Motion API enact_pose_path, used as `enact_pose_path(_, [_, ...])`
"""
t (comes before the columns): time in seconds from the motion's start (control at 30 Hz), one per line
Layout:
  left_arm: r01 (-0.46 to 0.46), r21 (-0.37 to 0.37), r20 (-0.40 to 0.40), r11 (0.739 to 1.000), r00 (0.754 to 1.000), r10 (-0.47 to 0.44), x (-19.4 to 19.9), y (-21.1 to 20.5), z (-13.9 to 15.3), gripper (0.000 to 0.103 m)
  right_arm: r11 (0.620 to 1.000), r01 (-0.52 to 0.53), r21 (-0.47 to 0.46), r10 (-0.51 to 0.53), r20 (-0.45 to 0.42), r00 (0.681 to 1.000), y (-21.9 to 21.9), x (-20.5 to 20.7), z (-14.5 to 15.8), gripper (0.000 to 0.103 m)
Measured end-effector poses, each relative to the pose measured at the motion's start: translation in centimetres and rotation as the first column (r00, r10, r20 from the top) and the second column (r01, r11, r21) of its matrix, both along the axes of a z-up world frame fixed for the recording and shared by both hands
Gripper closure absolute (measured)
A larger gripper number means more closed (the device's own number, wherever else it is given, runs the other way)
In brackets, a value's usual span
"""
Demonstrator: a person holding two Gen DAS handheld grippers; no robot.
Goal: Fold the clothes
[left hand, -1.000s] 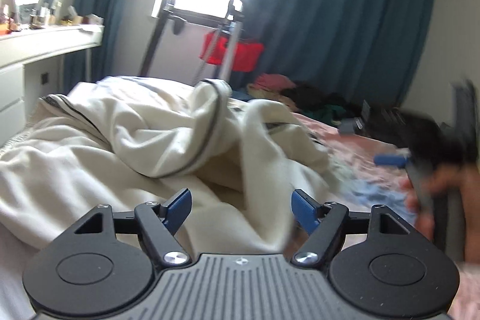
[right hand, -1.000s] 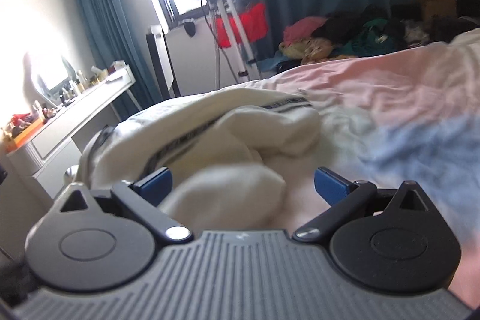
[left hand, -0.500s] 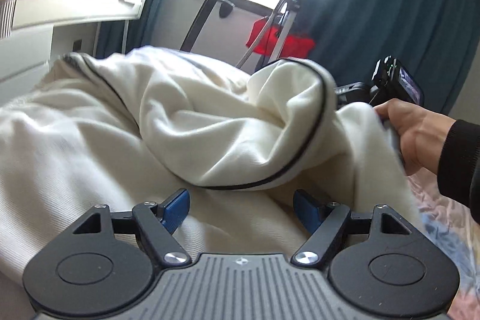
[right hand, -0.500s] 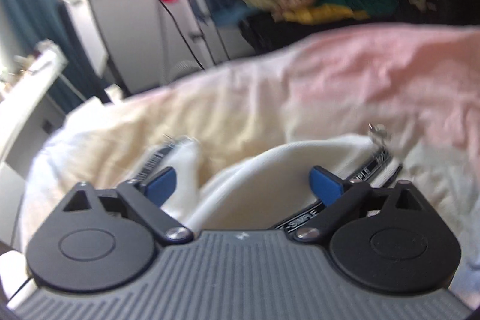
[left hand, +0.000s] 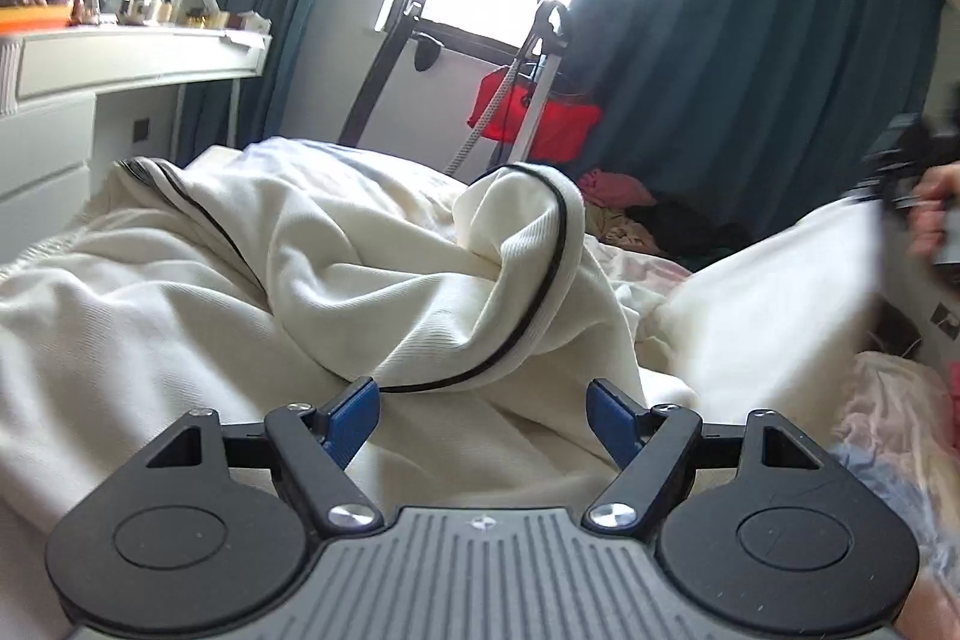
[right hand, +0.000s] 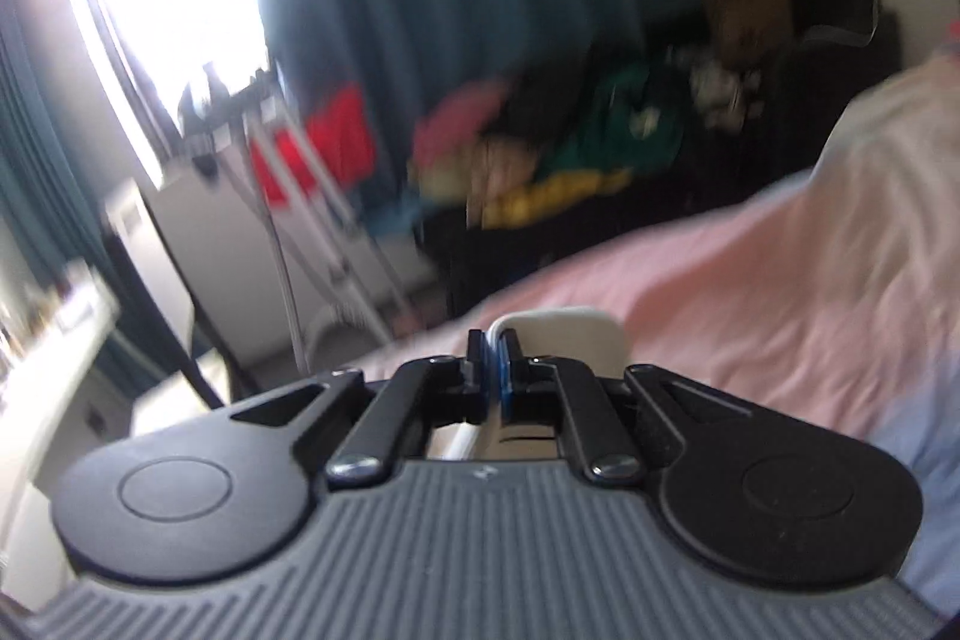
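Observation:
A crumpled cream garment with dark piping (left hand: 372, 280) lies on the bed in the left wrist view. My left gripper (left hand: 483, 409) is open and empty, low over the garment's near folds. My right gripper (right hand: 495, 376) is shut on an edge of the cream garment (right hand: 564, 340), lifted above the pink bedsheet (right hand: 750, 292). In the left wrist view the right gripper (left hand: 900, 166) shows at the far right, blurred, pulling a stretch of the cream cloth (left hand: 768, 298) up and to the right.
A white dresser (left hand: 90, 94) with bottles stands at the left. A stand with a red bag (left hand: 534, 112) is by the bright window and teal curtains (left hand: 750, 58). A pile of coloured clothes (right hand: 570, 148) lies beyond the bed.
My right gripper has closed on the garment's edge and lifted it up and to the right. My left gripper has stayed open over the garment.

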State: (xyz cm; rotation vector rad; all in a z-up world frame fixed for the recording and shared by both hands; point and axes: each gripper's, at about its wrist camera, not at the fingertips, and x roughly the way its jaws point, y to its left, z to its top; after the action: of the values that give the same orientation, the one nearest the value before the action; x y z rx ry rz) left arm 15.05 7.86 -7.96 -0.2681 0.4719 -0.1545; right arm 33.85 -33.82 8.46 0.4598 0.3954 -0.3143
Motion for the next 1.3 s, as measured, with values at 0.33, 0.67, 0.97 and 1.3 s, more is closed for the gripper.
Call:
enact_pose_path(0.33, [0.001,0.029,-0.004,1.000,1.000,-0.001,-3.8,0.1,2.0,0.025,0.957,0.257,0.136,-0.259,-0.002,0.966,-14.9,-22.6,-6.6,0.097])
enact_pose_path(0.67, [-0.009,0.072,-0.105,0.997,0.994,0.017,-7.3,1.9,2.5,0.024,0.786,0.263,0.560,-0.198,-0.175,0.965,-19.5,-33.5,-22.5,0.095])
enact_pose_path(0.97, [-0.117,-0.117,-0.302,0.986,0.950,0.077,-6.9,10.2,2.5,0.021,0.668,0.238,0.705,-0.238,-0.101,0.966,-19.0,-33.4,-24.5,0.033])
enact_pose_path(1.3, [-0.402,-0.549,-0.483,0.733,0.868,0.115,-5.9,20.3,-2.6,0.021,0.750,0.311,0.584,-0.347,-0.053,0.937,-21.0,-32.2,-23.6,0.050])
